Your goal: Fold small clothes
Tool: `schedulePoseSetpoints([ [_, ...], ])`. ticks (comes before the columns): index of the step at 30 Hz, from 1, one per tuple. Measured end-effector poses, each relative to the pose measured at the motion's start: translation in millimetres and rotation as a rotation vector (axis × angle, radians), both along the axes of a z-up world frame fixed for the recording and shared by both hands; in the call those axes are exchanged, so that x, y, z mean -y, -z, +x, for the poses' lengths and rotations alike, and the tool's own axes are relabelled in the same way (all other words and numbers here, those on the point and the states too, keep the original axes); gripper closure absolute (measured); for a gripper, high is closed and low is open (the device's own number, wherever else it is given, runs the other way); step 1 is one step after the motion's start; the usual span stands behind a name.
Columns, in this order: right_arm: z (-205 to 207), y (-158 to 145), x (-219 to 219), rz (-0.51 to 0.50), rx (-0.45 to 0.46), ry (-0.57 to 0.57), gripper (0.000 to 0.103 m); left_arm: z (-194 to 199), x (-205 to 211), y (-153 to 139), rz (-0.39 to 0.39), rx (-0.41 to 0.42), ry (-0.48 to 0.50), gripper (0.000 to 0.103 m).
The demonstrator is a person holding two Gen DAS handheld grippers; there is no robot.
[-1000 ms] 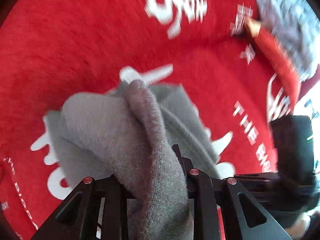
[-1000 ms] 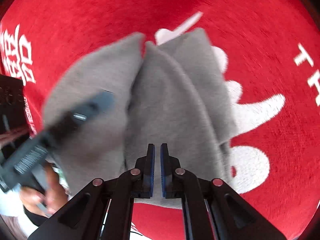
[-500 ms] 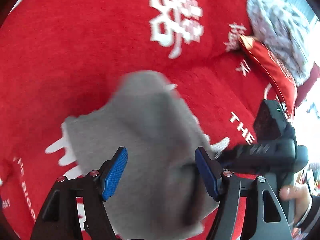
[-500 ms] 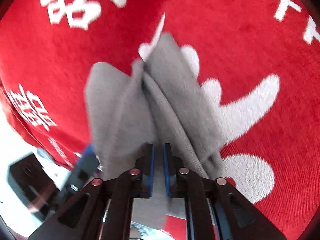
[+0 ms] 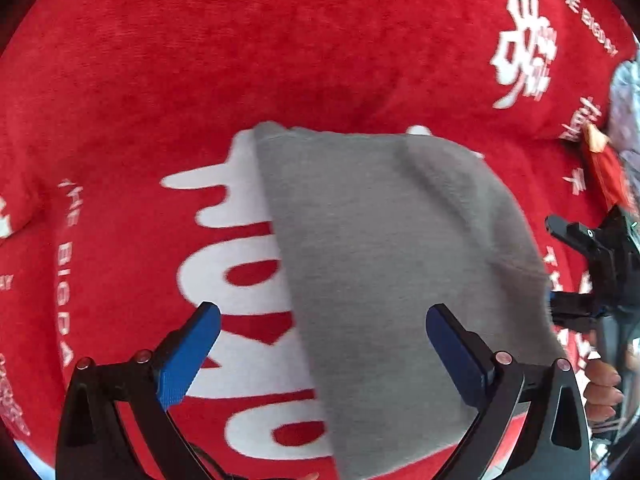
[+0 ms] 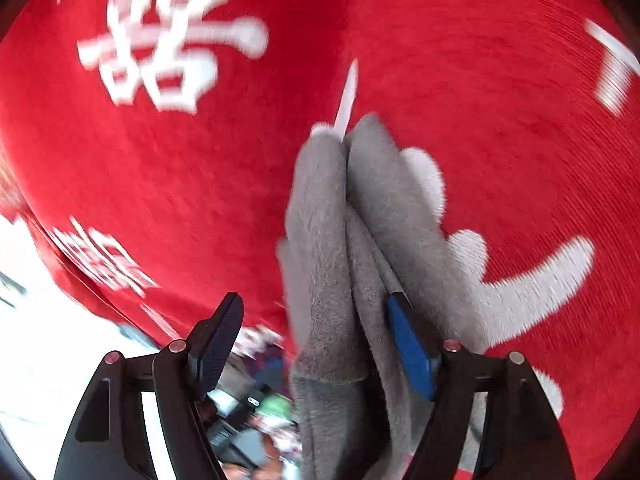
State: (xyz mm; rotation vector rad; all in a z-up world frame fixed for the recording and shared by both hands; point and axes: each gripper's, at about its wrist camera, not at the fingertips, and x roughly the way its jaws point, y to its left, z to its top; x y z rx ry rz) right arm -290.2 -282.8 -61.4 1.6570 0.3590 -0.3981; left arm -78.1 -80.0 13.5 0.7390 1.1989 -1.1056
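A small grey fleece garment (image 5: pixel 384 264) lies folded on a red blanket (image 5: pixel 200 60) with white lettering. My left gripper (image 5: pixel 320 332) is open and empty, hovering just above the garment's near left edge. In the right wrist view the same garment (image 6: pixel 344 248) shows as stacked folds standing between my fingers. My right gripper (image 6: pixel 316 332) is open, its blue pad (image 6: pixel 408 352) against the cloth's right side, the left finger apart from it. The right gripper also shows at the right edge of the left wrist view (image 5: pixel 592 264).
The red blanket covers the whole surface. A red cushion (image 5: pixel 604 168) and a grey patterned cloth (image 5: pixel 624 104) lie at the far right. The blanket's edge and a bright floor (image 6: pixel 48 320) lie to the left in the right wrist view.
My left gripper let go of the grey garment and opened wide; the garment now lies flat. My right gripper, shut a second ago, has opened around the folds.
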Motion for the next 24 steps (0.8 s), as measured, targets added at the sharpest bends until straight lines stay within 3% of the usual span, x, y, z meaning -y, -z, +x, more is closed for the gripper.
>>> schedulePoseSetpoints([
  [2, 21.8, -12.0, 3.0, -0.084, -0.125, -0.11, 0.038, 4.6, -2.2, 1.0, 0.008, 0.027, -0.028, 0.0],
  [3, 31.2, -18.2, 3.2, -0.126, -0.193, -0.159, 0.067, 7.2, -2.1, 3.9, 0.02, 0.025, -0.041, 0.0],
  [4, 41.1, -25.2, 2.4, -0.172, -0.265, -0.21, 0.087, 10.9, -1.8, 9.2, 0.036, 0.023, -0.056, 0.0],
  [5, 47.1, -35.2, -0.4, -0.23, -0.306, -0.239, 0.087, 13.3, -0.9, 14.6, 0.057, 0.016, -0.068, 0.0],
  [7, 47.7, -56.7, -7.6, -0.314, -0.287, -0.254, 0.088, 17.3, -1.5, 18.4, 0.081, -0.016, -0.072, 0.0],
  [9, 38.9, -71.3, -14.3, -0.359, -0.271, -0.234, 0.088, 14.5, -4.1, 11.7, 0.054, 0.03, -0.06, 0.0],
  [11, 26.5, -65.6, -18.6, -0.335, -0.271, -0.216, 0.088, 7.4, -6.7, 9.7, 0.035, 0.065, -0.03, 0.0],
  [15, 7.9, -12.5, -16.7, -0.217, -0.385, -0.184, 0.088, -6.6, -11.1, 29.2, 0.058, 0.081, 0.023, 0.0],
  [18, -4.0, -7.3, -15.5, -0.173, -0.355, -0.113, 0.086, -5.9, -16.3, 30.3, 0.047, 0.065, 0.013, 0.0],
  [20, -5.1, -14.9, -18.4, -0.198, -0.413, -0.121, 0.081, -2.4, -18.6, 30.0, 0.05, 0.058, 0.015, 0.0],
  [22, -2.1, -25.8, -21.4, -0.23, -0.519, -0.148, 0.054, 1.1, -20.0, 27.3, 0.053, 0.066, 0.021, 0.0],
  [24, -1.7, -40.5, -27.7, -0.268, -0.546, -0.167, 0.052, 3.3, -23.7, 16.9, 0.05, 0.075, 0.025, 0.0],
])
